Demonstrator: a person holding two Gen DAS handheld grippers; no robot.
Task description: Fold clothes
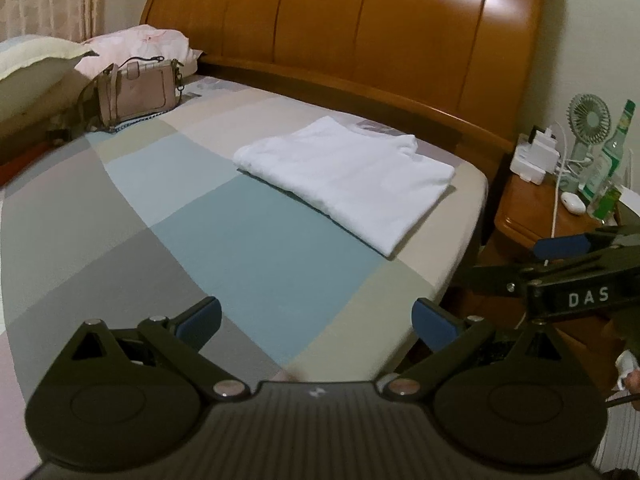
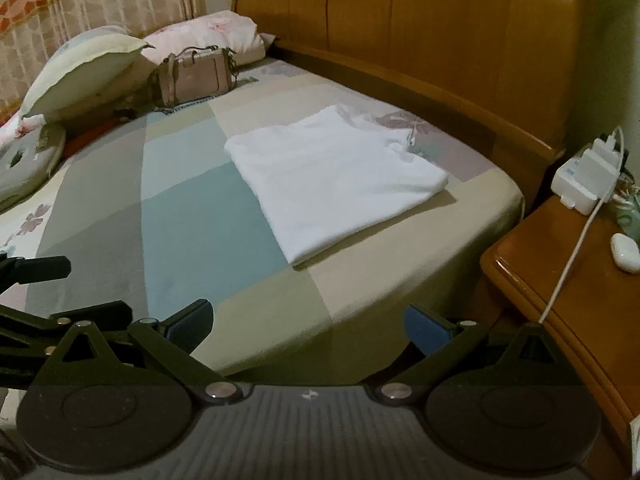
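A white garment (image 1: 348,176) lies folded into a flat rectangle on the checked bed sheet (image 1: 240,248), near the headboard and the bed's right edge. The right wrist view shows the same white garment (image 2: 332,180) from closer to the bedside. My left gripper (image 1: 316,320) is open, hovering over the sheet well short of the garment, with nothing between its blue pads. My right gripper (image 2: 308,326) is open too, above the bed's near edge, and holds nothing. The right gripper (image 1: 560,248) also shows at the right of the left wrist view.
A pink handbag (image 1: 140,88) and pillows (image 1: 36,64) sit at the far left by the wooden headboard (image 1: 360,28). A wooden nightstand (image 2: 568,280) beside the bed carries a charger block (image 2: 584,176), cable, white earbud case (image 2: 626,252), small fan (image 1: 588,120) and green bottle (image 1: 612,160).
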